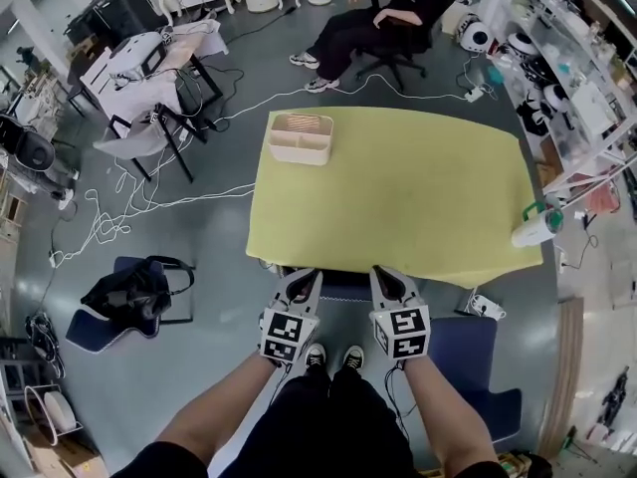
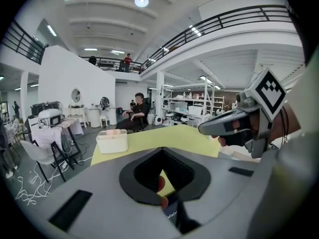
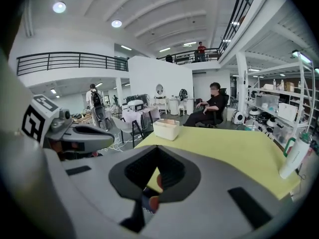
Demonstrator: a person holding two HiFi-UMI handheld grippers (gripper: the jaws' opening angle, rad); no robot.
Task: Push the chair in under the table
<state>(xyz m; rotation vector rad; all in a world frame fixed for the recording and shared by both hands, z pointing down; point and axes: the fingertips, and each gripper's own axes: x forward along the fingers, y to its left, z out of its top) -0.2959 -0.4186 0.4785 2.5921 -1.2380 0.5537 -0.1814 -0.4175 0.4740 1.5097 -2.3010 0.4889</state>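
Forearms reach down from the bottom of the head view to the left gripper (image 1: 302, 281) and the right gripper (image 1: 388, 279), held side by side above the person's shoes (image 1: 333, 357). Both grippers have their jaws pressed together with nothing between them. Just beyond and between their tips, the chair (image 1: 343, 287) shows only as a dark blue strip tucked beneath the near edge of the table (image 1: 398, 257), which is covered by a yellow cloth. On the cloth, a white slatted basket (image 1: 301, 137) stands near the far left corner, and a white bottle with a green top (image 1: 537, 225) lies at the right edge. Beyond the table, a seated person (image 1: 383, 18) is on an office chair. On the floor to the left, a black bag (image 1: 129, 295) rests among white cables.
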